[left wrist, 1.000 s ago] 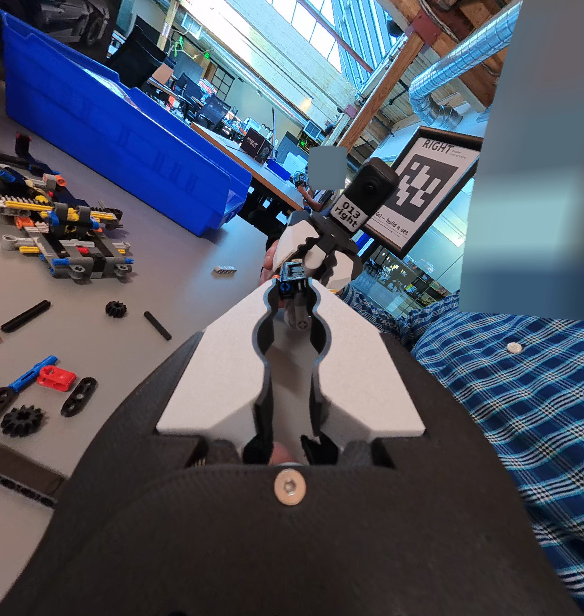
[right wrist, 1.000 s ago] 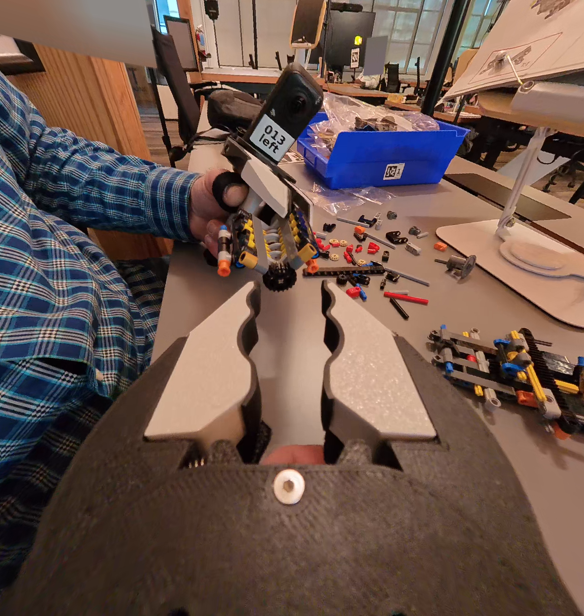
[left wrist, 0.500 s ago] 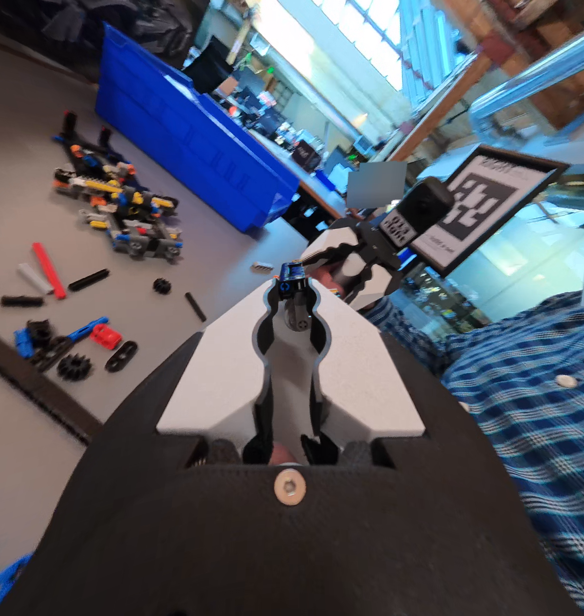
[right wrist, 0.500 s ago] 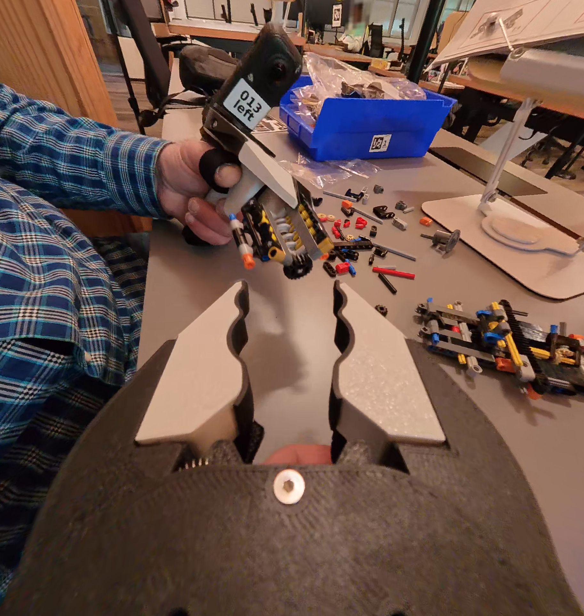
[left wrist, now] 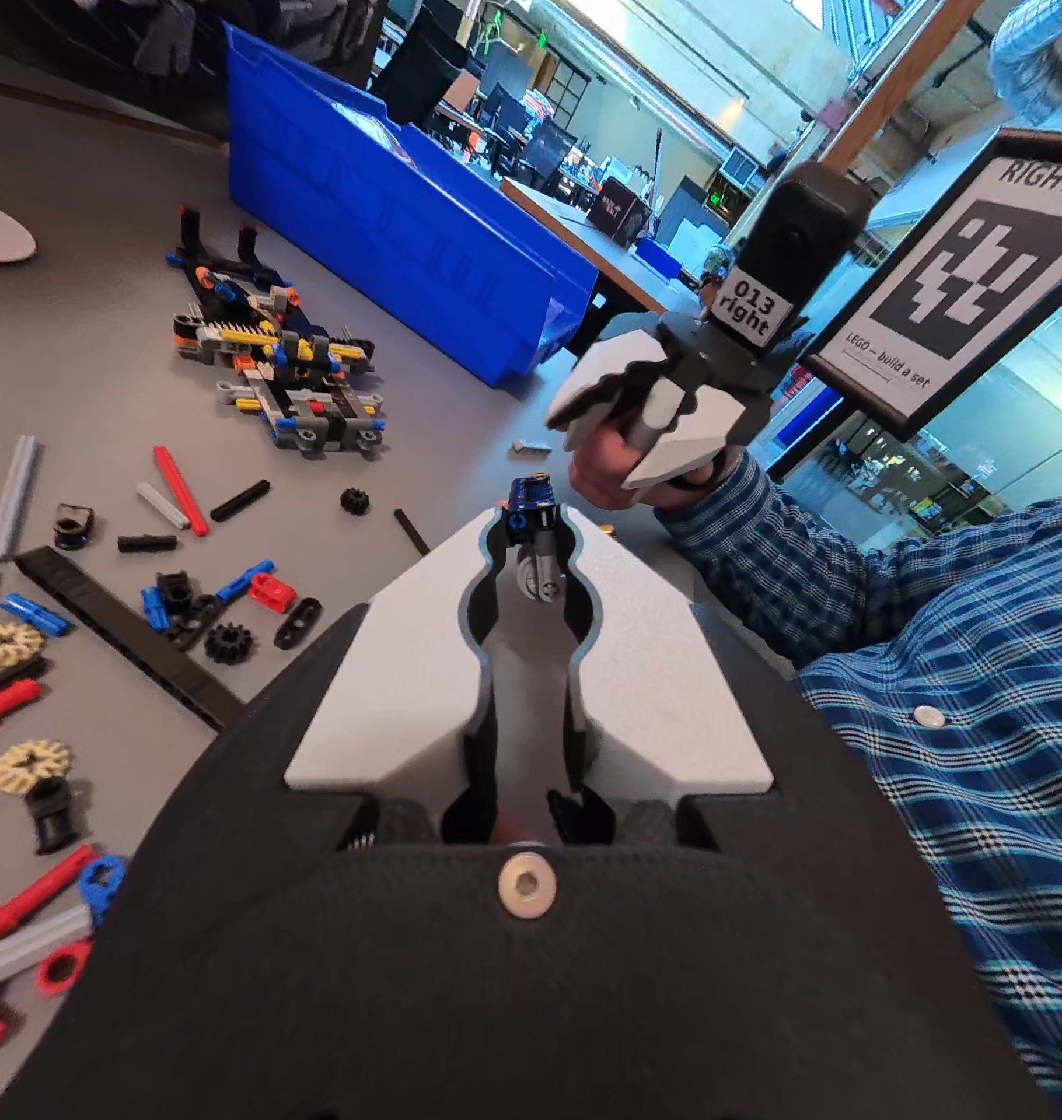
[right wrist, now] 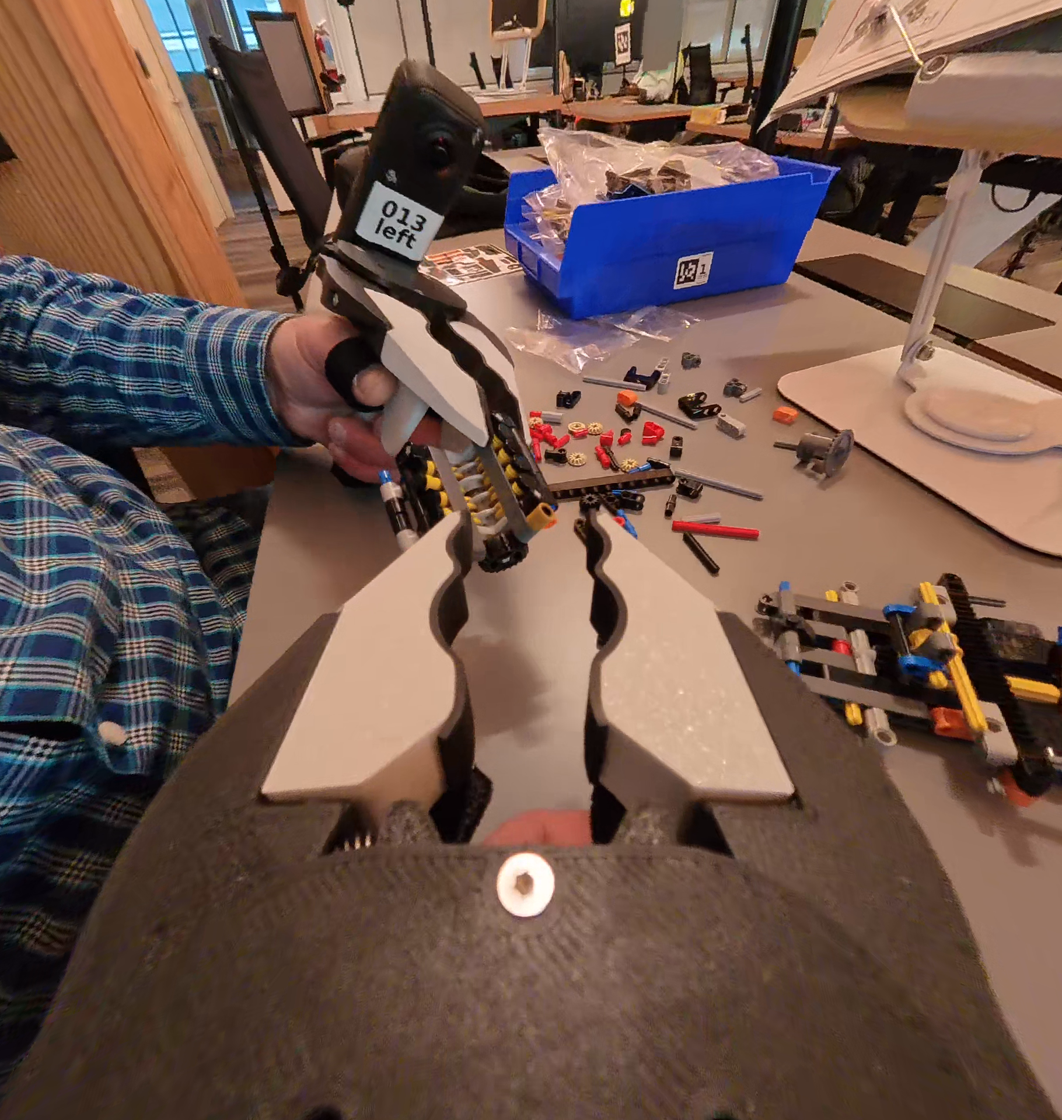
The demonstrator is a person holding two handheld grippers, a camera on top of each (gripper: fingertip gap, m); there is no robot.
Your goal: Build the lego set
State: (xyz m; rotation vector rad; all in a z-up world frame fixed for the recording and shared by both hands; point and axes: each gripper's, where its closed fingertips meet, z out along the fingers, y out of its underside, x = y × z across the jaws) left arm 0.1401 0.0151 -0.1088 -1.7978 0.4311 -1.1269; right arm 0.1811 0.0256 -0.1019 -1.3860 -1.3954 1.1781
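My left gripper (left wrist: pixel 530 515) is shut on a small lego sub-assembly (left wrist: pixel 533 526) of yellow, black, grey and blue pieces, held in the air above the table. The right wrist view shows that sub-assembly (right wrist: pixel 483 494) in the left gripper (right wrist: pixel 504 479), its black gear end beside my right gripper's left fingertip. My right gripper (right wrist: pixel 525 533) is open and empty, just under that sub-assembly. It also shows in the left wrist view (left wrist: pixel 631 418), held in a hand. A larger lego chassis (right wrist: pixel 916 660) lies on the grey table (right wrist: pixel 728 612) to the right; the left wrist view shows it too (left wrist: pixel 280 357).
Loose lego pieces (right wrist: pixel 631 436) lie scattered mid-table, with red and black axles (left wrist: pixel 180 491) and gears (left wrist: pixel 228 642). A blue bin (right wrist: pixel 668 242) with plastic bags stands at the back. A white stand base (right wrist: pixel 941 436) sits at the right. A framed marker sign (left wrist: pixel 965 273) stands near the person's sleeve. The left gripper's tips are roughly 5 centimetres from the right gripper's.
My left gripper has tilted down toward the table with the sub-assembly. My right gripper has moved closer under it and stays open.
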